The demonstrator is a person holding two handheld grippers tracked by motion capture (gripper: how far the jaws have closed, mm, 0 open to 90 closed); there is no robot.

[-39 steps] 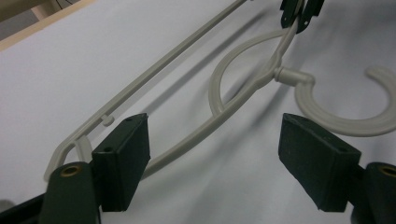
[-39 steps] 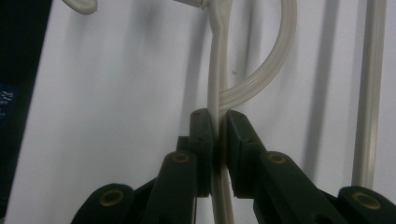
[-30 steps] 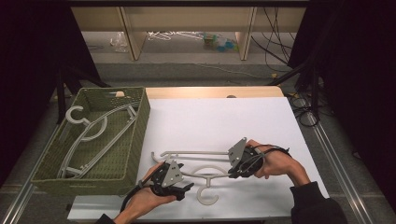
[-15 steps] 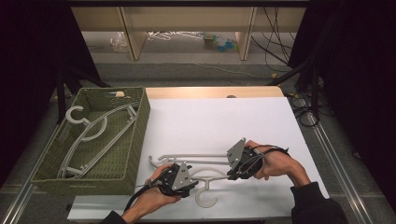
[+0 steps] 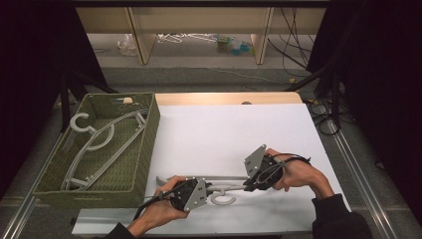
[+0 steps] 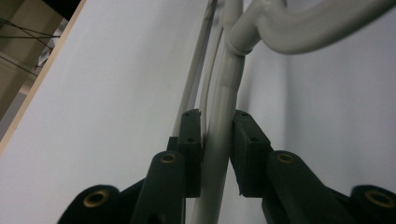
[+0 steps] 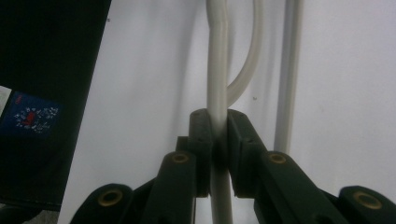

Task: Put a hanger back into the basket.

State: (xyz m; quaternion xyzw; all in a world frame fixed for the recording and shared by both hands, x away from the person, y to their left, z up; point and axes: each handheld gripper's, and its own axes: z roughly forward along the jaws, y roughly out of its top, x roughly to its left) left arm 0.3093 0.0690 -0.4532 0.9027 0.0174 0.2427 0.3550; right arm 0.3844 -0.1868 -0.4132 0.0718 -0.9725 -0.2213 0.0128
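Observation:
A grey plastic hanger (image 5: pixel 222 200) lies flat near the white table's front edge, hook toward me. My left gripper (image 5: pixel 206 188) comes in from the left at the hanger's neck. Its jaws have just been closing, and in the left gripper view (image 6: pixel 217 135) both pads press on the hanger's bar (image 6: pixel 219 154) just below the hook's bend. My right gripper (image 5: pixel 247 186) comes in from the right. In the right gripper view (image 7: pixel 219 126) it is shut on the hanger's thin arm (image 7: pixel 217 56).
A green woven basket (image 5: pixel 147 144) stands at the table's left with other grey hangers (image 5: pixel 97 142) lying inside. The white table top (image 5: pixel 234 129) stretches back to a wooden edge. Shelving and loose items lie on the floor beyond.
My left gripper has edged right along the hanger and its jaws have closed onto the bar. The right gripper and the hanger stay where they were.

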